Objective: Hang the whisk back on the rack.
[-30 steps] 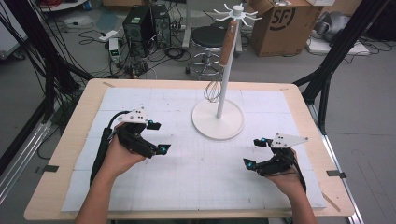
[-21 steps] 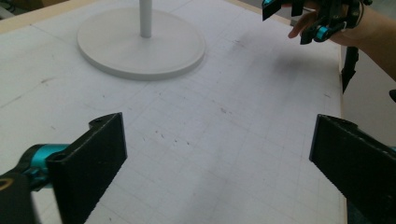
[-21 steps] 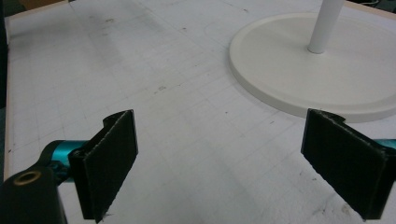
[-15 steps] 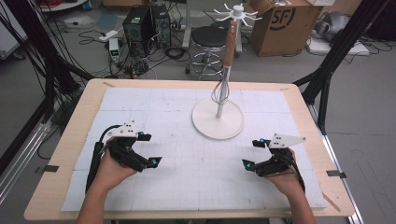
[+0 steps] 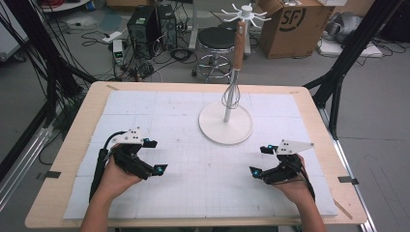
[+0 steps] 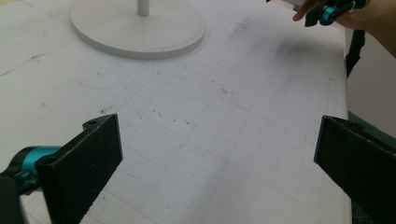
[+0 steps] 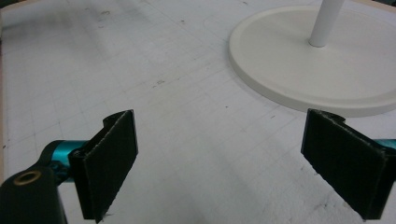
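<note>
A wooden desk [image 5: 72,145] carried a white gridded mat [image 5: 193,183] that covered most of its top, and a person's two forearms came in from the near edge, each hand holding a tool above the mat. Toward the far side of the mat, a little right of centre, stood a white rack [image 5: 226,122] with a broad round base, a thin white post topped by a wooden section and a crown of small hooks. A wire whisk [image 5: 231,96] hung against the post, its loops just above the base, well apart from both hands.

The left tool [image 5: 155,156] sat over the near left part of the mat, its jaws having just been opening and now spread wide, released, with bare mat between them in the left gripper view, where the rack's base lay ahead to the upper left and the other hand showed at the top right corner. The right tool [image 5: 262,159] hovered over the near right part of the mat, also released, its two black pads well apart with nothing between them; in the right gripper view the rack's base lay just beyond the right pad [image 7: 343,161].

Behind the desk, on the floor, stood a cardboard box [image 5: 290,24], a stool [image 5: 216,41] and a computer case [image 5: 141,24] amid loose cables.
</note>
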A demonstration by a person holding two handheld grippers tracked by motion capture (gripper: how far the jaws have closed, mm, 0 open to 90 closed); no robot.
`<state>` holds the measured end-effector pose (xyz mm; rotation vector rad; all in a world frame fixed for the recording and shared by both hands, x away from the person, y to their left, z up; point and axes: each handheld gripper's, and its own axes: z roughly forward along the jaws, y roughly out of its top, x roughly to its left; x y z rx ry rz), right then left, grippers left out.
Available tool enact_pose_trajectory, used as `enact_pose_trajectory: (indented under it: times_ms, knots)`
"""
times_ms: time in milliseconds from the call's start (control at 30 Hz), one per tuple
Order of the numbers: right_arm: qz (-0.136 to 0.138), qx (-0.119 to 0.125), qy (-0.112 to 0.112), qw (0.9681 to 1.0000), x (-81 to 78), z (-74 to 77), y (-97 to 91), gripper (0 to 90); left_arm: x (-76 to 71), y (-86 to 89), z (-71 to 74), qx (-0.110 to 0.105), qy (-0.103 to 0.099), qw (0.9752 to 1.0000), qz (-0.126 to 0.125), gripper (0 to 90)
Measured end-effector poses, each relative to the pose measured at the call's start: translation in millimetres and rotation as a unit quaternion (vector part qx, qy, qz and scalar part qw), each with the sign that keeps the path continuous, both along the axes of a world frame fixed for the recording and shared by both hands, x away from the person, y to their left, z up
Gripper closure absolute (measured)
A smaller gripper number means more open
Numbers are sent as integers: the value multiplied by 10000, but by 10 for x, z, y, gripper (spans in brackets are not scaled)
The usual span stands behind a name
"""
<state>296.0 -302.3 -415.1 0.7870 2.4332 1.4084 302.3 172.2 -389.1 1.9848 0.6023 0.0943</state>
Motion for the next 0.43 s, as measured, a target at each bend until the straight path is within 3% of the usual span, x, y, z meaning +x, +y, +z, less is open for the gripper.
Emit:
enact_pose_trajectory:
  times_ms: [433]
  knots:
    - [63, -23, 71, 10000, 30, -28, 28, 100, 9, -1, -22, 23, 36, 10000, 60, 16]
